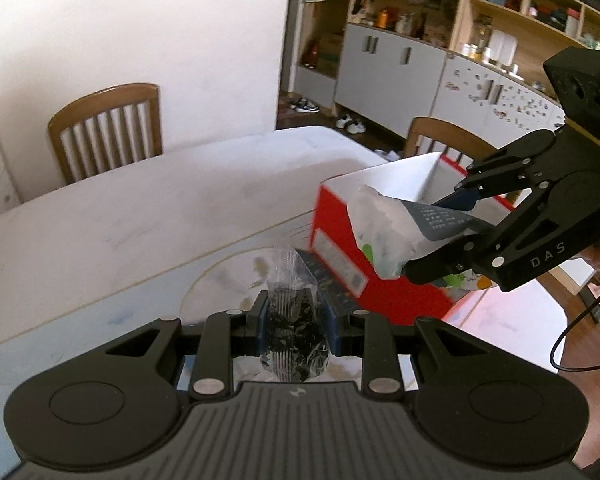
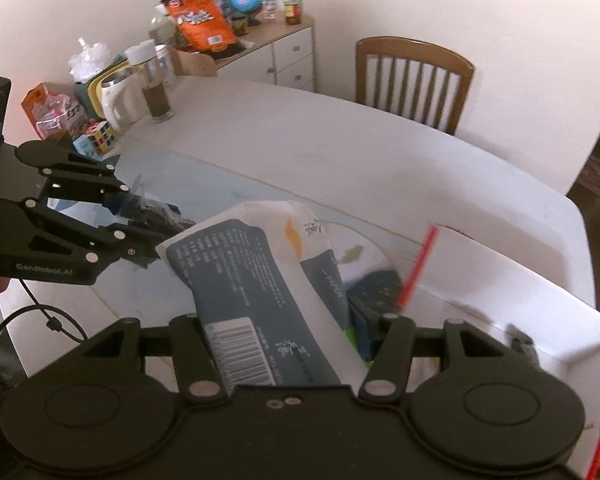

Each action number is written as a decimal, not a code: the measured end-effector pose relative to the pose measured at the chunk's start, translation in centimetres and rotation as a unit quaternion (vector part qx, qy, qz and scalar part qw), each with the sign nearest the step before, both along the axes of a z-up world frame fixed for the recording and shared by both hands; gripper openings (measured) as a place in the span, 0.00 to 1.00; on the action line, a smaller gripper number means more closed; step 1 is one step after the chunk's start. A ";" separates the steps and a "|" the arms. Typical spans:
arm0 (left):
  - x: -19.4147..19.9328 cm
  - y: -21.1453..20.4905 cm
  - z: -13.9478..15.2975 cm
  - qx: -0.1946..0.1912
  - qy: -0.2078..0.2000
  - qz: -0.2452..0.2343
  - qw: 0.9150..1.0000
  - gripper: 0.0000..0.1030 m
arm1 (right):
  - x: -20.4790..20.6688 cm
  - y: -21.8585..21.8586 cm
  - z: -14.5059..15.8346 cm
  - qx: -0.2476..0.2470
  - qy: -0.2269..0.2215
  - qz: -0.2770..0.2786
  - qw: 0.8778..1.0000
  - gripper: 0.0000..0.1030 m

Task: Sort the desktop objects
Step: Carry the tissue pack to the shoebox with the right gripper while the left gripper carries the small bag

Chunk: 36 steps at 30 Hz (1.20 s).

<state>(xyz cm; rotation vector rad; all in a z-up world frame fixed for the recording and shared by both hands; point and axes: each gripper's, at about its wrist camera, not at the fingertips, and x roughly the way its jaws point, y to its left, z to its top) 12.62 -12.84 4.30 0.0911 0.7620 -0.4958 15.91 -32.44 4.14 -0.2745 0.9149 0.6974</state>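
**Both grippers held packets above the white counter**

The left gripper [image 1: 294, 312], marked "GenRobot.AI", had its jaws narrowed on a crinkly clear packet [image 1: 294, 316] of dark bits. The right gripper [image 2: 284, 344], marked "DAS", gripped a soft tissue pack [image 2: 260, 280] reading "PAPER", beside the red-and-white box [image 1: 380, 240] on the counter [image 1: 140, 208].

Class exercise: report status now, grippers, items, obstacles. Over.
Left hand-held gripper shut on clear packet. Right hand-held gripper shut on tissue pack. Red-and-white box open beside both. Nothing blocking.

Black linkage tongs [image 1: 294, 316], silver rivets, "DAS" lettering, thin black cable [image 1: 572, 336]
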 end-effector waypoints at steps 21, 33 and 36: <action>4.4 -12.4 -0.2 0.010 0.013 -0.050 0.999 0.26 | 1.5 -13.6 -0.4 -0.009 -0.005 -0.089 0.996 0.55; 6.9 -19.2 -4.3 0.070 0.061 -0.093 0.991 0.26 | 4.0 -17.9 -3.0 -0.024 0.002 -0.128 0.991 0.56; 7.3 -20.5 -5.4 0.082 0.074 -0.100 0.989 0.26 | 5.1 -18.3 -3.6 -0.029 0.002 -0.129 0.991 0.56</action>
